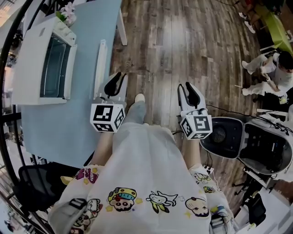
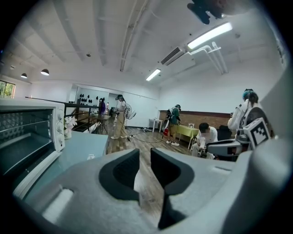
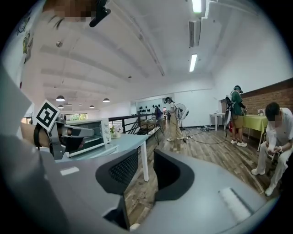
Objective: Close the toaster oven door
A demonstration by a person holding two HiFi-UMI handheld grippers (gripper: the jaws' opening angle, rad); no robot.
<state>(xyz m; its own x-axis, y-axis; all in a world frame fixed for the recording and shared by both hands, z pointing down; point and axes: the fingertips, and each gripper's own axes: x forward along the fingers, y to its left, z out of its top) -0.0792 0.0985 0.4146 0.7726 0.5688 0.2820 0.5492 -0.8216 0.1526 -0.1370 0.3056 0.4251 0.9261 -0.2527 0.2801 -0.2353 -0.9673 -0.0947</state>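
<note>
A white toaster oven (image 1: 28, 59) stands on the pale blue table (image 1: 59, 132) at the left. Its glass door (image 1: 55, 66) looks folded down, with the rack inside showing in the left gripper view (image 2: 23, 125). My left gripper (image 1: 118, 78) hovers by the table's right edge, to the right of the oven and apart from it. Its jaws (image 2: 145, 160) stand open a little with nothing between them. My right gripper (image 1: 190, 87) is held over the wooden floor, further right. Its jaws (image 3: 145, 164) are open and empty, and the toaster oven (image 3: 87, 132) shows far to their left.
White flowers (image 1: 67, 13) stand behind the oven. A black chair (image 1: 41, 183) sits under the table's near end. Black and grey equipment shells (image 1: 247, 141) lie on the floor at the right. A seated person (image 1: 270, 68) and several standing people (image 2: 120, 116) are further off.
</note>
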